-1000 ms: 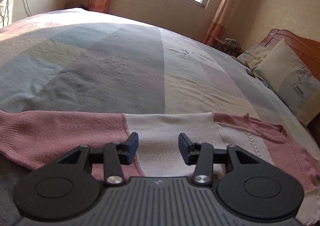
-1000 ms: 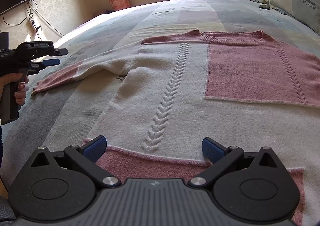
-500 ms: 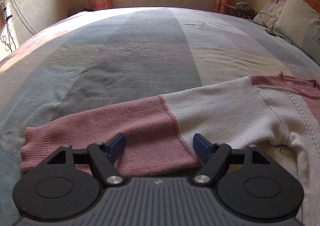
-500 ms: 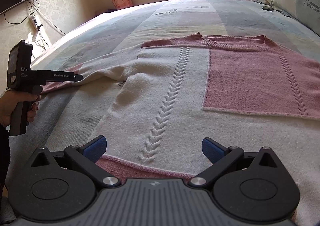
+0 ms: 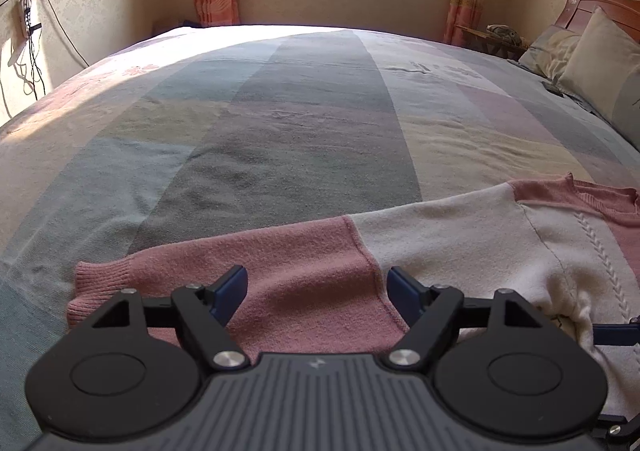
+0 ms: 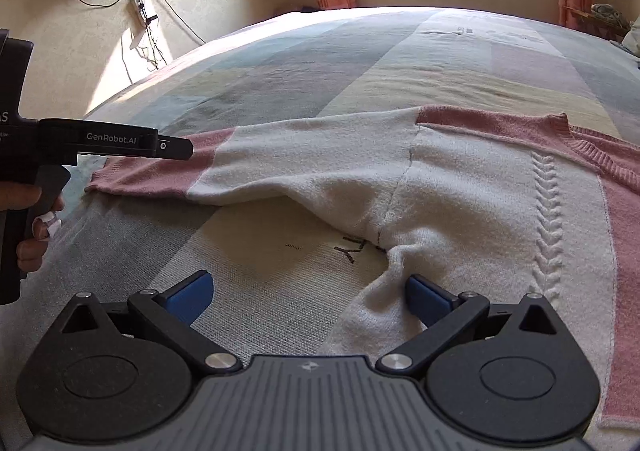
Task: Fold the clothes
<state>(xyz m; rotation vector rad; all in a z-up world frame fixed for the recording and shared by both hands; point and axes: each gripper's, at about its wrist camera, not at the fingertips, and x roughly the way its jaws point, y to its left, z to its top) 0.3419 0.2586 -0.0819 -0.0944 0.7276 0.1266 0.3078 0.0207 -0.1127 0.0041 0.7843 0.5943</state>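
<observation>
A pink-and-cream sweater (image 6: 480, 187) is lying spread flat on the bed (image 5: 304, 123), near its foot-side edge, with one sleeve (image 5: 280, 267) stretching out straight toward the bed's left edge — no fold is showing anywhere in the part I can see. Over that sleeve's pink end, near the ribbed cuff (image 5: 96, 283), the left gripper (image 5: 316, 291) is hovering with its jaws spread wide, gripping nothing; a hand (image 6: 28, 219) is holding its handle out at the left edge. Further right, the right gripper (image 6: 308, 299) is hanging over the armpit, where the cloth is bunching into a small ridge; its jaws are also released, one blue pad just beside that ridge, with nothing between them. The body, with its cable stitching, is running off to the right toward the pillows (image 5: 592, 67). As far as folding goes, the sleeve and body are both lying open — the whole garment is looking unfolded, so every fold is seemingly still wanting.
</observation>
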